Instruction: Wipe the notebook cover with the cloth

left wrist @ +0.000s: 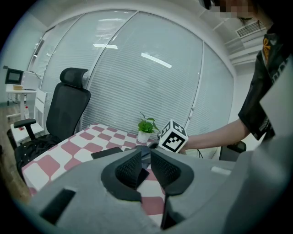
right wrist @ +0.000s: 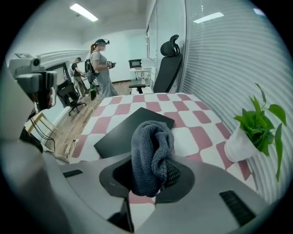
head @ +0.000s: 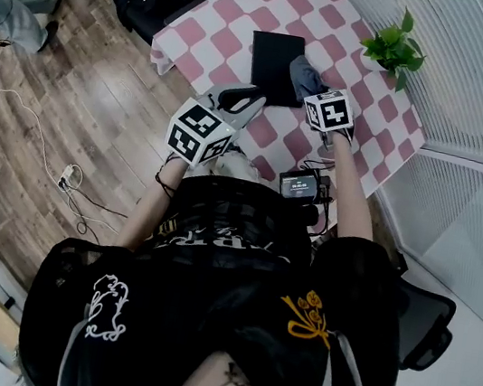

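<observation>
Two grippers, head view: the left gripper and the right gripper hang near each other over the near part of the checked table.
Notebook, head view: the notebook is black and closed. It lies flat on the table, just beyond both grippers.
Cloth, head view: the cloth is a grey wad at the right gripper's tip, at the notebook's right edge. Whether it touches the cover cannot be told.
Left jaws, left gripper view: drawn close, with only a narrow slit between the pads and nothing in it. The notebook lies ahead and to the left.
Right jaws, right gripper view: clamped on a fold of the cloth. The bunched end stands up past the pads, and the notebook lies ahead, slightly left.
Plant, right gripper view: the potted plant stands to the right, apart from the notebook.
Cloth handling: judged soft, light and limp. It will flatten under pressure, so the free wad should meet the cover, not the jaws.
Notebook handling: judged thin, stiff and smooth. It is likely to slide on the table under a wipe.
Hold point: judged best at a near corner or edge, pressed down by the left gripper.
</observation>
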Motion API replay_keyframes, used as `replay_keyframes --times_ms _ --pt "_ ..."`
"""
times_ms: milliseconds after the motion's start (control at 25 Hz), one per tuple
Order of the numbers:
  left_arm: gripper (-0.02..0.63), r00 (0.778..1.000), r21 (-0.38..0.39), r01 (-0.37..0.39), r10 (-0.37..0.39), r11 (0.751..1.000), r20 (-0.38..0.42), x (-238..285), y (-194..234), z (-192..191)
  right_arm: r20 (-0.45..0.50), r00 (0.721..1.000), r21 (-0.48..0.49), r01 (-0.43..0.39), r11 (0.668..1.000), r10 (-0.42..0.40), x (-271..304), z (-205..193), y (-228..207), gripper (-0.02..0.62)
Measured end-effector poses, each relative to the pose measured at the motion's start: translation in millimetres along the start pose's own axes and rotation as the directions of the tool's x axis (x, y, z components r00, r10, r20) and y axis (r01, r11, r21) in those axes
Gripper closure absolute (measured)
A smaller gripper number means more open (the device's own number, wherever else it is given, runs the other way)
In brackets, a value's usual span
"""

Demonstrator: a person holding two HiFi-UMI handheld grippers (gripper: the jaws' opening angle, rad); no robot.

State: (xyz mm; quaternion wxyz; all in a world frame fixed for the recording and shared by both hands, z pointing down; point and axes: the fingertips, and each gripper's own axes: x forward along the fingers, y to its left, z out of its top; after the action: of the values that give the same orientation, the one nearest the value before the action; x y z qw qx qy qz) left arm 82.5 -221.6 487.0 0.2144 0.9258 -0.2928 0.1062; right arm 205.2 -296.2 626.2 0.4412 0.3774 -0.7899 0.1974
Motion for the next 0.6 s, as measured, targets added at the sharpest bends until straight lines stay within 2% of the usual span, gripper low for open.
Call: replay_keyframes --times_ms 240,400,600 --pt "0.543 0.999 -0.012 -0.033 0.033 0.999 -0.016 5 4 -2 -0.029 0.993 -0.144 0.112 0.983 -0.117 20 22 -53 0.509" --pt "0.543 0.998 -0.026 -0.065 0.064 0.998 -0.024 3 9 -6 -0.033 0.986 -0.286 0.147 0.947 -0.163 32 43 -70 0.509" --pt "0.543 0.993 -0.044 -0.113 0.111 0.993 -0.030 -3 18 -10 -0.051 0.979 -0.403 0.158 0.901 -0.195 52 55 -82 0.509"
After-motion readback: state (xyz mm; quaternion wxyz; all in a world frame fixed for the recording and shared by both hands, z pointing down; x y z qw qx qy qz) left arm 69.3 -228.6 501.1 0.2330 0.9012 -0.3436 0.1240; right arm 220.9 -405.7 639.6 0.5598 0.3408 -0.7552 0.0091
